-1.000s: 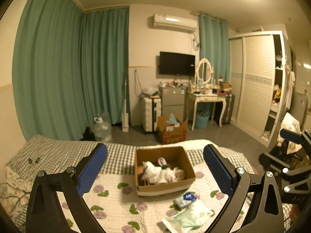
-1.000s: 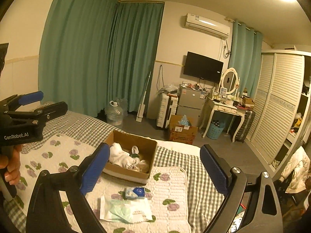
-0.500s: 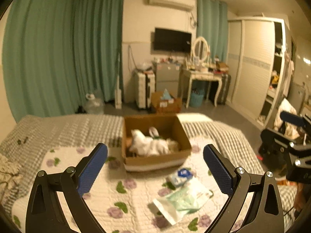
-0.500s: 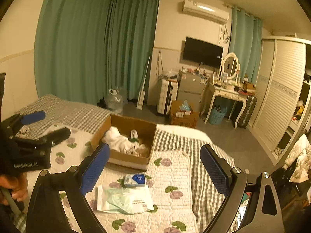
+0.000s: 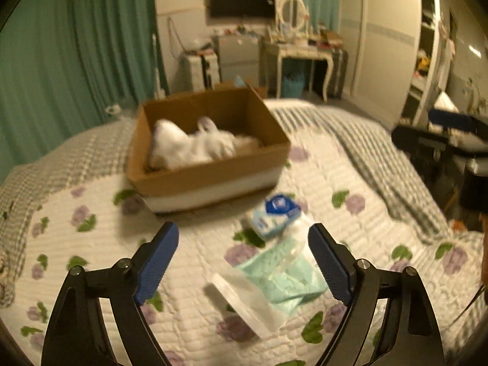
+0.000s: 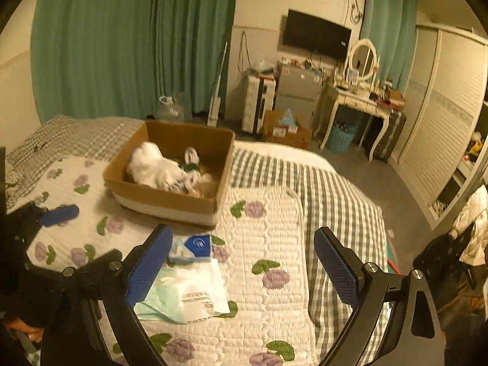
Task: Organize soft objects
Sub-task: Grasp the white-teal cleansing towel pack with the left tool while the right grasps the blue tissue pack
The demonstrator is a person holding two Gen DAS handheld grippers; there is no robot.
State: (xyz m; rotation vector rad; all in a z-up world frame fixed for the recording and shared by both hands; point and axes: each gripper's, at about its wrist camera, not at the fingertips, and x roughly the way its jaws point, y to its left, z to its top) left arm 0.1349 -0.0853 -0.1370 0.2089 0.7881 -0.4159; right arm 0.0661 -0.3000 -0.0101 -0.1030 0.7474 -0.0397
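The step in hand looks like a reach for the loose soft packs on the quilt, to be put with the plush toy in the cardboard box. To do it well, the left gripper should straddle one pack only, come down until both pads flank it, then close gently, since the plastic will likely crumple and slip. Its jaws have just been closing a little yet stand wide, with nothing pressed between them. The clear bag of pale green cloth lies just ahead of and below the left gripper, between its fingers in that view; the small blue-and-white tissue pack lies just beyond, near the box. The right gripper is wide and empty; both packs sit beside its left finger, the box further ahead
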